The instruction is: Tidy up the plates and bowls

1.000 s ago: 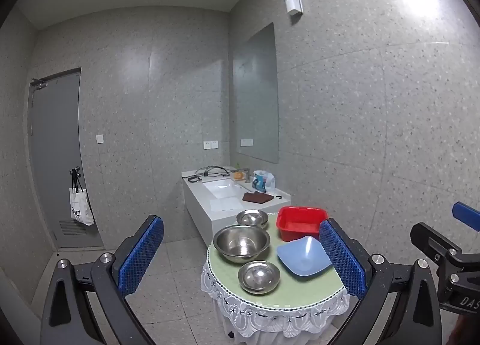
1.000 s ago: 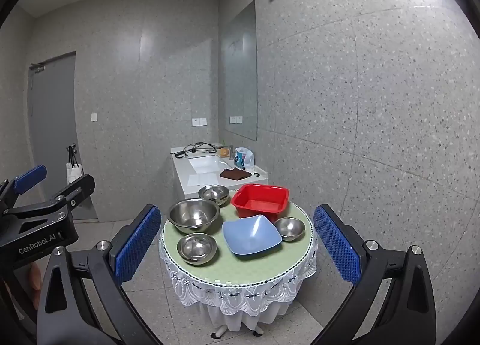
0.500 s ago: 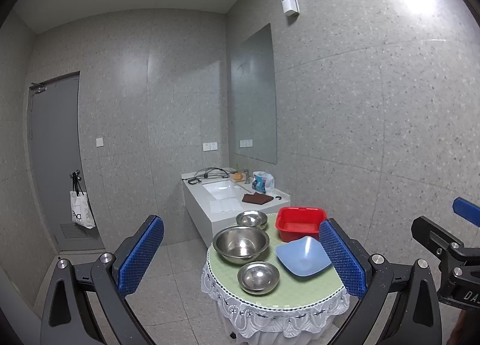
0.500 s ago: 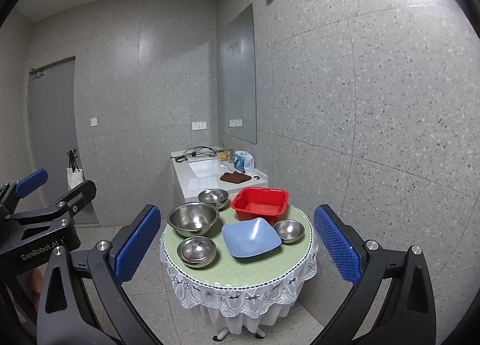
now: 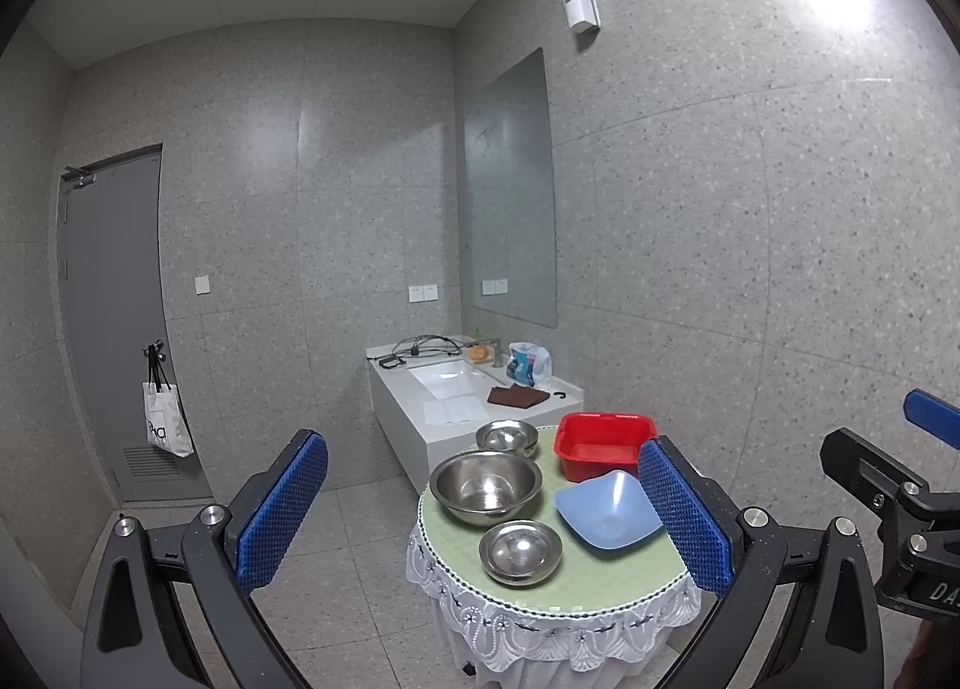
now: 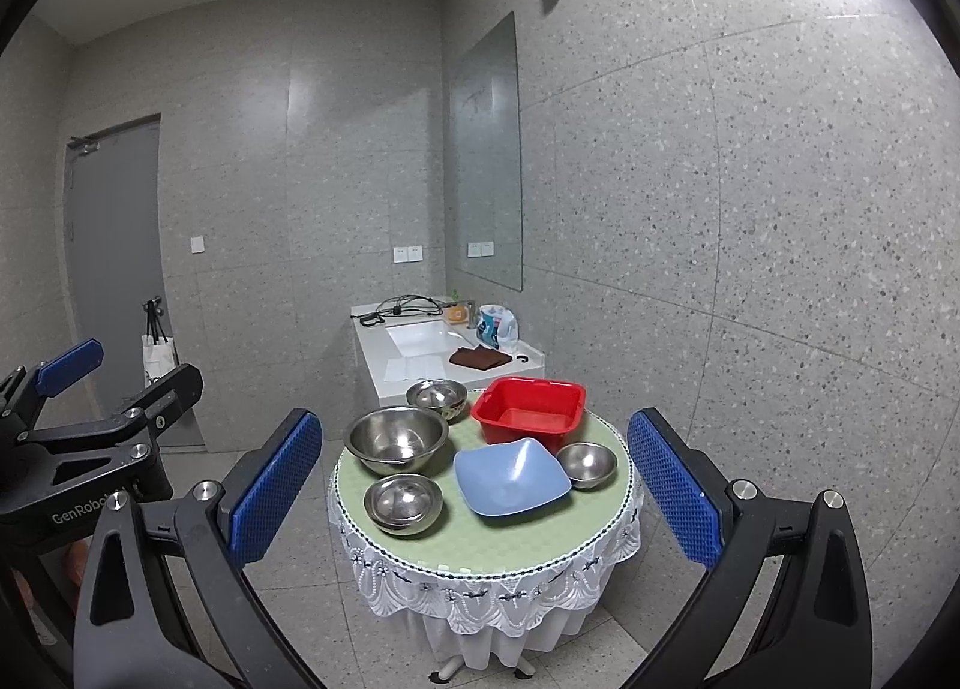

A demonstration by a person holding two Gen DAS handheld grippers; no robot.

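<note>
Both grippers edged closer to table (image 6: pixel 480 545); jaws wide, empty; sink counter (image 6: pixel 414 371) behind.

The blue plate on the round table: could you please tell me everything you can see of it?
The blue plate is a squarish, shallow dish with rounded corners that turn up, light blue and smooth, plastic by its look. It is empty and upright, on the green tablecloth toward the near side. The red tub stands just behind it and a small steel bowl sits at its right corner; whether either touches it I cannot tell. Neither gripper is near it.
</note>
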